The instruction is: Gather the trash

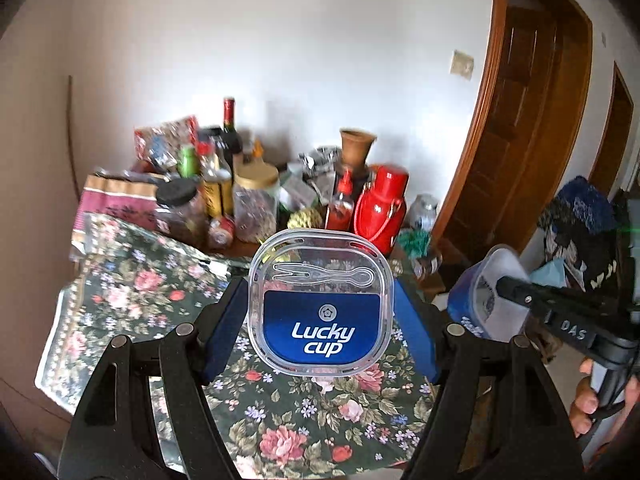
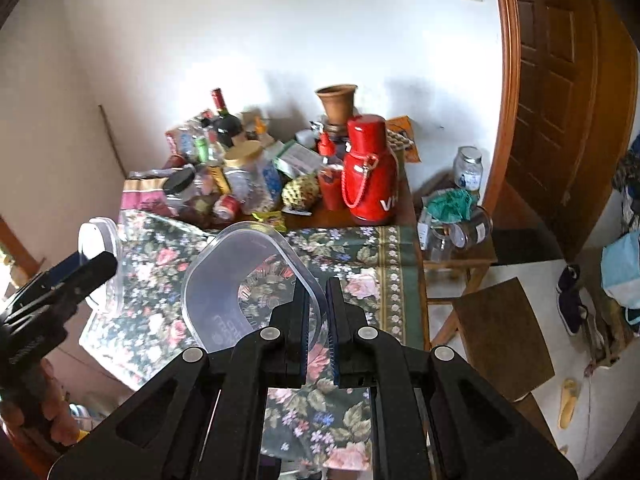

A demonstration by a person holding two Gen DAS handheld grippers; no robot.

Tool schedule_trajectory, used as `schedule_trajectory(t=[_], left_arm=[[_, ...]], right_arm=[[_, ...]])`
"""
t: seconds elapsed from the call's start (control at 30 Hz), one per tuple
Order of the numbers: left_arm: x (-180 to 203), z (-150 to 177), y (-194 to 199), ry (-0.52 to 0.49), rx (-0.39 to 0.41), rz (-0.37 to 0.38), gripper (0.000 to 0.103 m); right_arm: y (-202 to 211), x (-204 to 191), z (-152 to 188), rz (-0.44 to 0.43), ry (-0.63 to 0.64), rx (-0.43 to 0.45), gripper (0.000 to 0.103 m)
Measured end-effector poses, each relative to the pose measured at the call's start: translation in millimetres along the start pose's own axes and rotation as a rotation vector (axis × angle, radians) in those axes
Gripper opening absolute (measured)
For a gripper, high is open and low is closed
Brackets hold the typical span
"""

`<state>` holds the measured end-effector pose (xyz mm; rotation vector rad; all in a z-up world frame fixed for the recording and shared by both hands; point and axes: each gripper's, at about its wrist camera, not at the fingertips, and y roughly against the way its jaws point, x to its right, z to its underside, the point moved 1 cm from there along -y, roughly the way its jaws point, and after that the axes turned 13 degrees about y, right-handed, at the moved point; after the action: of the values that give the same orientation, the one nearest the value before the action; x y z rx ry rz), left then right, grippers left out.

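My left gripper [image 1: 320, 316] is shut on a clear plastic lid [image 1: 320, 300] with a blue "Lucky cup" label and a moulded fork, held upright above the floral tablecloth [image 1: 160, 280]. The lid also shows edge-on in the right wrist view [image 2: 98, 264]. My right gripper [image 2: 318, 312] is shut on the rim of a clear plastic cup [image 2: 236, 280], held tilted above the cloth. That cup shows in the left wrist view [image 1: 488, 296] at the right, with the right gripper's black finger on it.
The back of the table holds clutter: a red thermos [image 2: 370, 172], a clay vase [image 2: 336, 104], a wine bottle [image 2: 224, 116], jars [image 1: 256, 200] and packets. A low stool [image 2: 500, 332] with jars behind it [image 2: 468, 168] stands at the right, by a wooden door [image 2: 568, 100].
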<state>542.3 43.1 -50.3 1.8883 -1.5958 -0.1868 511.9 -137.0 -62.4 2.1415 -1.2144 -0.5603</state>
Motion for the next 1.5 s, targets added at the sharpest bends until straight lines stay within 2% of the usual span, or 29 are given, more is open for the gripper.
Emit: schedule_trajectory(t=[0.3, 0.47, 0.77, 0.97, 1.13, 1.37, 1.5], left_arm=[[0, 8, 79, -0.006, 0.103, 0.038, 0.072], [-15, 24, 114, -0.021, 0.114, 0.075, 0.072], [-62, 71, 191, -0.065, 0.101, 0.110, 0.072], [-98, 111, 238, -0.079, 0.045, 0.115, 0.072], [-121, 138, 260, -0.073, -0.015, 0.141, 0.072], [-135, 170, 263, -0.068, -0.096, 0.144, 0.072], [-139, 186, 251, -0.056, -0.154, 0.136, 0.072]], right_arm=[[54, -32, 5, 0.003, 0.038, 0.089, 0.007], [78, -56, 20, 0.011, 0.021, 0.107, 0.007], [121, -125, 66, 0.047, 0.009, 0.101, 0.007], [151, -170, 105, 0.065, -0.024, 0.092, 0.007], [166, -194, 137, 0.082, -0.039, 0.047, 0.007], [164, -205, 167, 0.094, -0.069, -0.038, 0.007], [155, -205, 188, 0.089, -0.081, -0.089, 0.007]])
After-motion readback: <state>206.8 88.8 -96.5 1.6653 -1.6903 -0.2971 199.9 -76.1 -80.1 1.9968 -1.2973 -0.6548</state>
